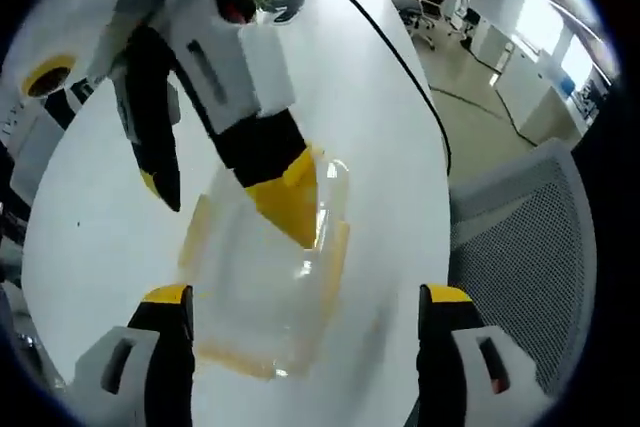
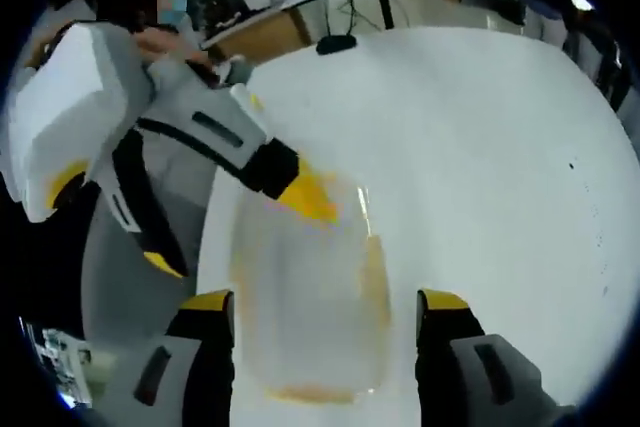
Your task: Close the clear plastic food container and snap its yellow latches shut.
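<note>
Spreading beneath everything, the white counter (image 1: pixel 400 147) carries the clear container (image 1: pixel 270 277), its yellow latches (image 1: pixel 335 257) along the sides. The left tool (image 1: pixel 305 312) hangs wide open around the container, gripping nothing; the right tool (image 2: pixel 320 317) likewise straddles it, spread wide, empty

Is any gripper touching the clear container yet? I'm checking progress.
Yes. In the left gripper view, the right gripper presses one yellow fingertip onto the clear container on the white table.

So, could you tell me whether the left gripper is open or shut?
Open: the left gripper has its jaws wide apart, either side of the clear container.
</note>
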The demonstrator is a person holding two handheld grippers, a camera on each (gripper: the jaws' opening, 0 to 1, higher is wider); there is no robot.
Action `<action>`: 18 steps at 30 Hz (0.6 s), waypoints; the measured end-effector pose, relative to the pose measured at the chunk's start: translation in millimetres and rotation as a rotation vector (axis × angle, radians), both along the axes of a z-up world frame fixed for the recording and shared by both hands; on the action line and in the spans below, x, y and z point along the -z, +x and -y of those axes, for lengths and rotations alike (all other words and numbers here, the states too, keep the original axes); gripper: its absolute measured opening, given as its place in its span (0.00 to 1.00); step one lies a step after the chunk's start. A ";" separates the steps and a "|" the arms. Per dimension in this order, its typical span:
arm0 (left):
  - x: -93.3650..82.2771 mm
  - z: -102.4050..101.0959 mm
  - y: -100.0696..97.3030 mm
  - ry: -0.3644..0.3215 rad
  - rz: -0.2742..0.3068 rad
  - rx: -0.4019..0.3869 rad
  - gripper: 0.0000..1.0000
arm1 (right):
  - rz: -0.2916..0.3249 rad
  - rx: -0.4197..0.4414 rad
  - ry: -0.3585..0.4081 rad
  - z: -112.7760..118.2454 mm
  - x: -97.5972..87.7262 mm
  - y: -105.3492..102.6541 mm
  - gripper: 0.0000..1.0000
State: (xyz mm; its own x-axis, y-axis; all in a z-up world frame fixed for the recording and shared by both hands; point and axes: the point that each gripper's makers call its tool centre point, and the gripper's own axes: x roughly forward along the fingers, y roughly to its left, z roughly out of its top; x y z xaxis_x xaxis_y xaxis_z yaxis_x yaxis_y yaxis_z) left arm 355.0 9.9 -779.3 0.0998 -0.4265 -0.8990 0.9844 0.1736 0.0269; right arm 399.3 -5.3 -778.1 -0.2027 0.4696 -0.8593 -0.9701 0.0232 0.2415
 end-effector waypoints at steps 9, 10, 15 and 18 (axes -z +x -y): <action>1.9 -6.3 14.1 0.067 -0.005 0.106 0.99 | 0.070 -0.053 -0.031 8.3 3.6 -10.2 0.91; 3.0 -7.7 17.1 0.081 0.016 0.128 0.99 | 0.078 -0.064 -0.041 10.5 5.2 -11.4 0.92; 7.7 -6.5 20.2 0.080 0.017 0.153 0.99 | 0.095 -0.057 -0.039 15.9 8.8 -12.1 0.88; 13.0 -11.7 23.6 0.114 0.045 0.186 0.98 | 0.096 -0.053 -0.049 18.8 12.7 -15.8 0.87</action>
